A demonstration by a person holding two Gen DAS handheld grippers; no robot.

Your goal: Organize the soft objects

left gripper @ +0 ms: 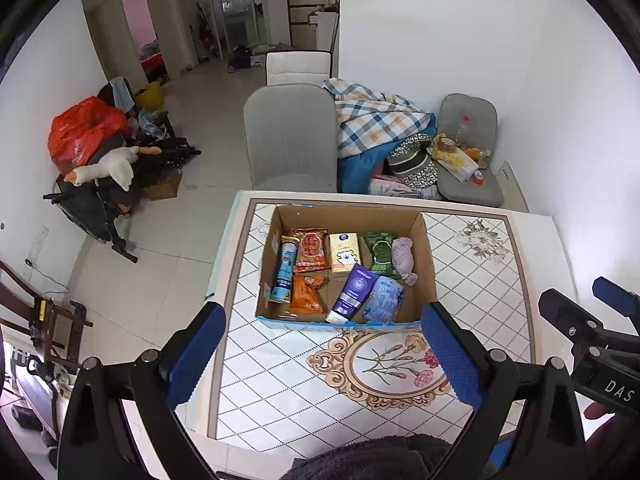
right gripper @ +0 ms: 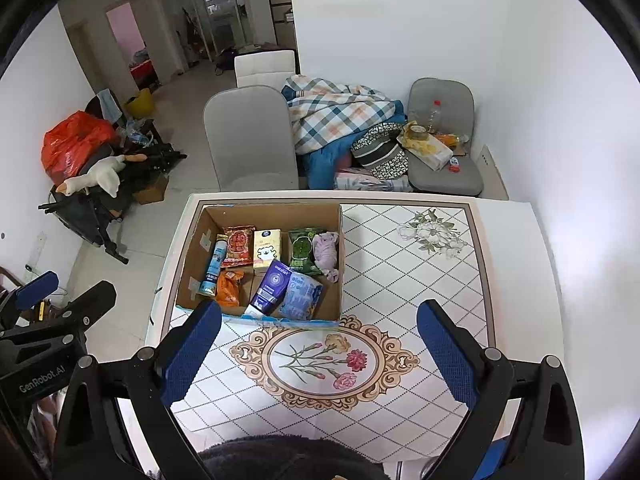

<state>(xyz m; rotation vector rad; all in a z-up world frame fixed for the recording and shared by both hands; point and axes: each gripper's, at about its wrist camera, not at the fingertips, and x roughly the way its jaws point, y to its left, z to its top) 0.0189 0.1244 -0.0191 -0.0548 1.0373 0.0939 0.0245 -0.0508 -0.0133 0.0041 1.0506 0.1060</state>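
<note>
Soft packets, a purple tube (left gripper: 353, 293) and a lilac plush (left gripper: 402, 258) lie inside the cardboard box (left gripper: 427, 256) on the tiled table (left gripper: 480, 280). The left claw (left gripper: 320, 352) and the right claw (right gripper: 318, 350) hover near the box's front edge, both spread wide and holding nothing.

Home, dining area: flower-patterned worktop (left gripper: 460, 272), padded chairs (left gripper: 290, 136), checked blanket (left gripper: 372, 120) heaped on a seat, plush goose (left gripper: 108, 168), tiled floor (left gripper: 192, 216), doorways to other rooms.
</note>
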